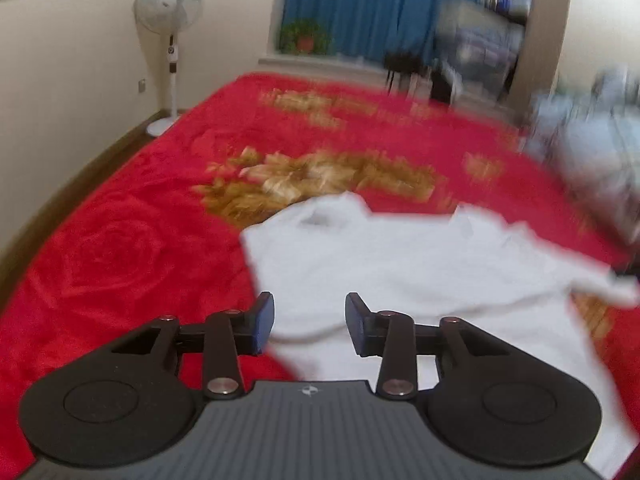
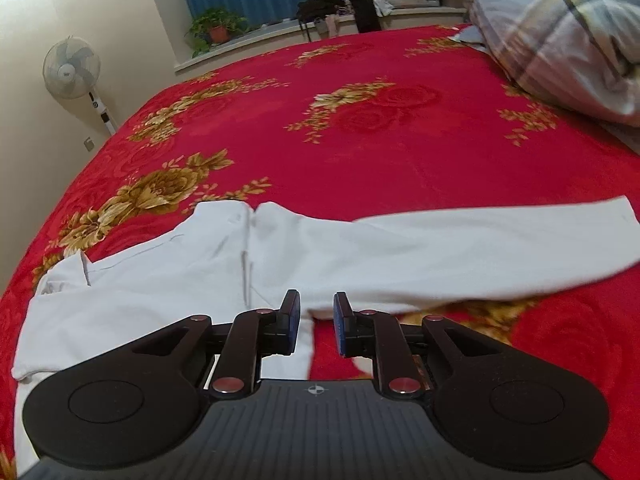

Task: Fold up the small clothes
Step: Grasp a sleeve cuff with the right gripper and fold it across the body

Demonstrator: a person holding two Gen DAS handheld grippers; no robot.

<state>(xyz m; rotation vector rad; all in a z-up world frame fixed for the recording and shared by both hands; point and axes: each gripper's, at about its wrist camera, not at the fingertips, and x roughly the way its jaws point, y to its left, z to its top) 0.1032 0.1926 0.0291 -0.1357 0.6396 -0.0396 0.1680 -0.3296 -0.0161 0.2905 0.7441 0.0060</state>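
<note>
So the only piece here is a white long-sleeved top (image 2: 192,280), plain with no print I can make out. It's lying flat on a red blanket (image 2: 400,140) with gold flowers, at the near edge, sort of spread out but rumpled. In the right wrist view the body sits on the left, with a seam or placket line running down it, and one sleeve (image 2: 500,240) stretches straight out to the right, cuff at the far right end. The left wrist view shows the same white top (image 1: 400,264), blurry, edges bumpy along the far side.
</note>
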